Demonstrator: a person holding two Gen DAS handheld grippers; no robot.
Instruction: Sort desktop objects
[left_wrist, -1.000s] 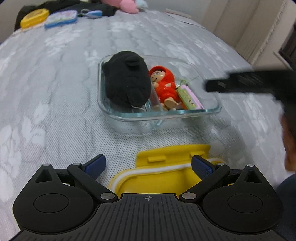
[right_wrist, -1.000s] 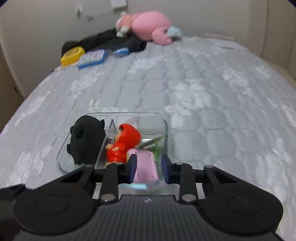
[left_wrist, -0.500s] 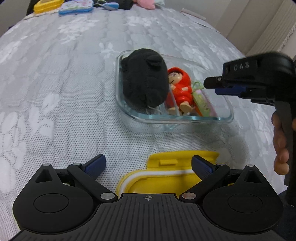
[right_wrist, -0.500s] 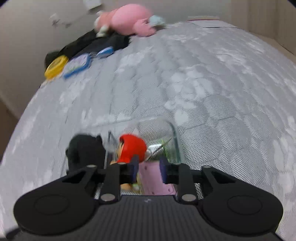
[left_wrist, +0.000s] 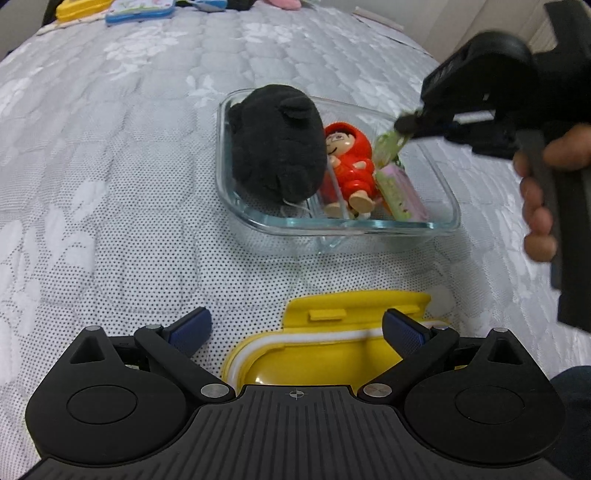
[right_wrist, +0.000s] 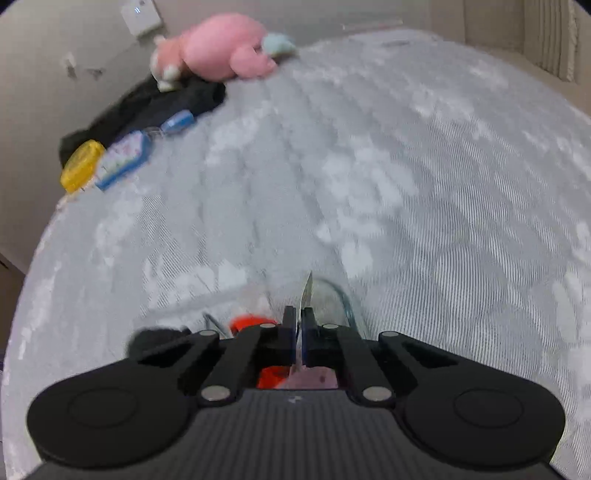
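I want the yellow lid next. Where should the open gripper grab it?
Take the yellow lid by its raised near rim, coming down from above. It lies flat on the bed, so only an edge fits between the left gripper's fingers. Its far tab looks too small.

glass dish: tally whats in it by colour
Glass dish contents:
black: 1, black plush
red: 1, red-hooded figure
pink: 1, pink case
green: 1, green tag, pinched by the right gripper
total: 4
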